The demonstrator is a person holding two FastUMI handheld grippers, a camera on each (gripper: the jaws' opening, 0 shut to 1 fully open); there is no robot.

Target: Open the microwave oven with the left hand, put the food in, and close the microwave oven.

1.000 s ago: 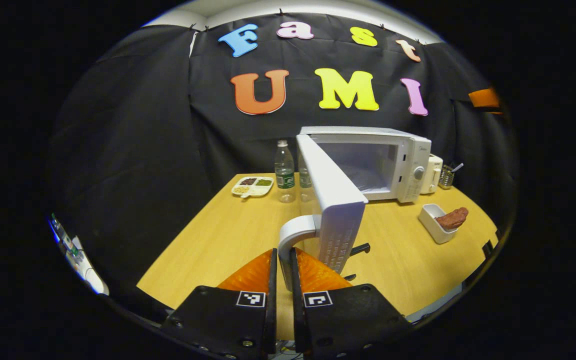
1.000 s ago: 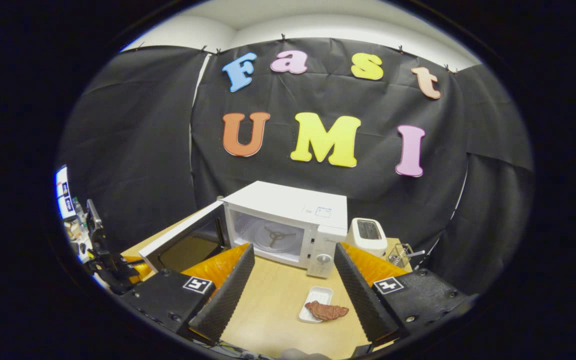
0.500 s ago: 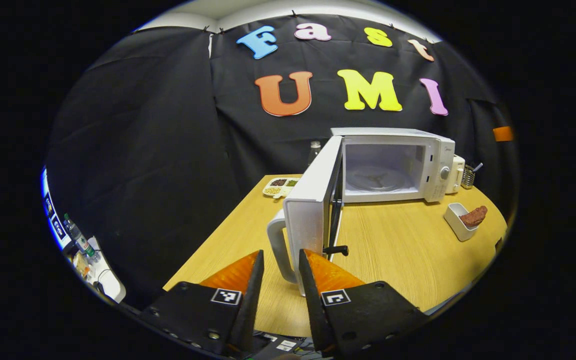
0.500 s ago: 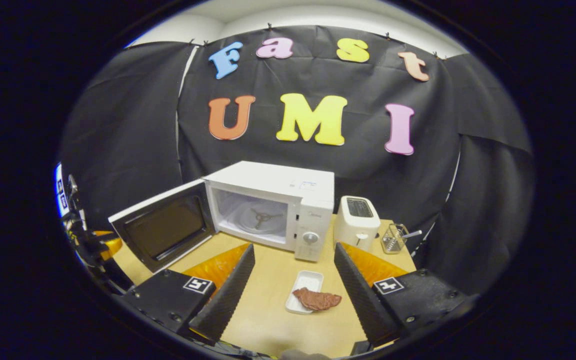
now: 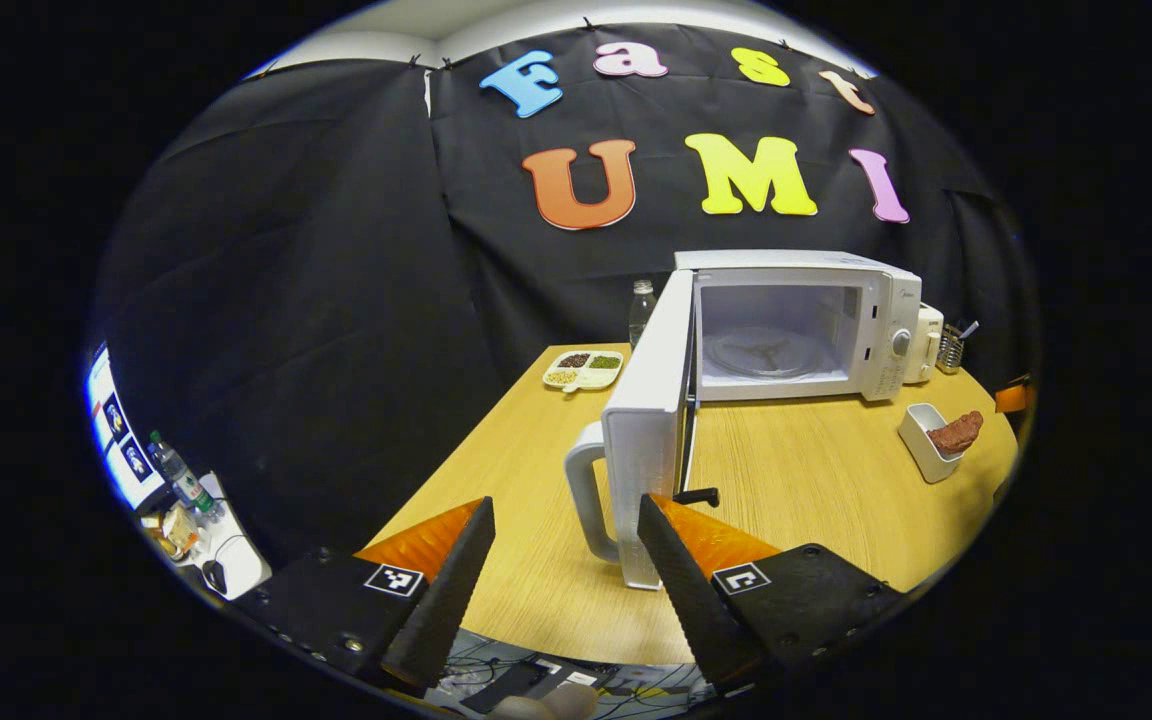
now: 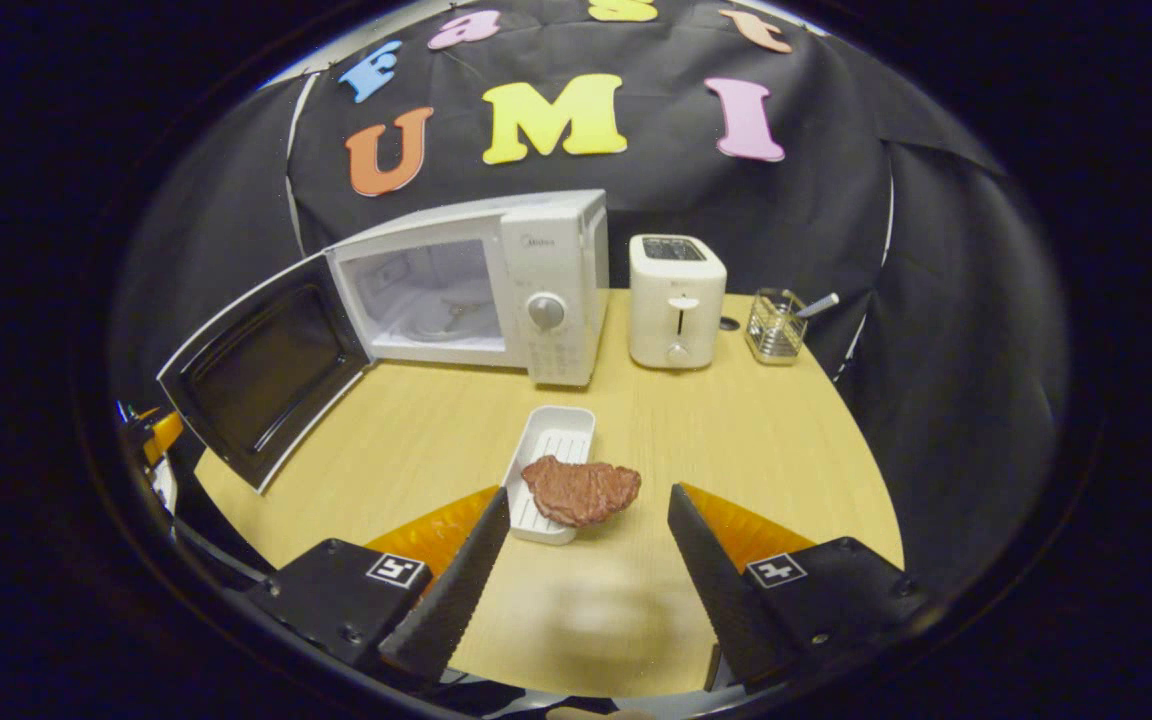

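Right now the left gripper (image 5: 561,560) stands spread wide, clear of the curved door handle (image 5: 587,500) between its ribbed fingers. Likewise the right gripper (image 6: 586,555) gapes empty above the lumpy brown meat (image 6: 581,491) draped over a white ridged tray (image 6: 548,455). Behind, the boxy white microwave (image 6: 496,285) sits open on the wooden table (image 6: 736,440), its door (image 6: 261,375) partly cut off.

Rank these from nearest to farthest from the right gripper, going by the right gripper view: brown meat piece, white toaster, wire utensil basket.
1. Brown meat piece, just ahead of the right gripper, lying over the near end of the white plastic tray.
2. White toaster, farther back, slightly right of centre.
3. Wire utensil basket, back right near the table edge, marginally beyond the toaster.
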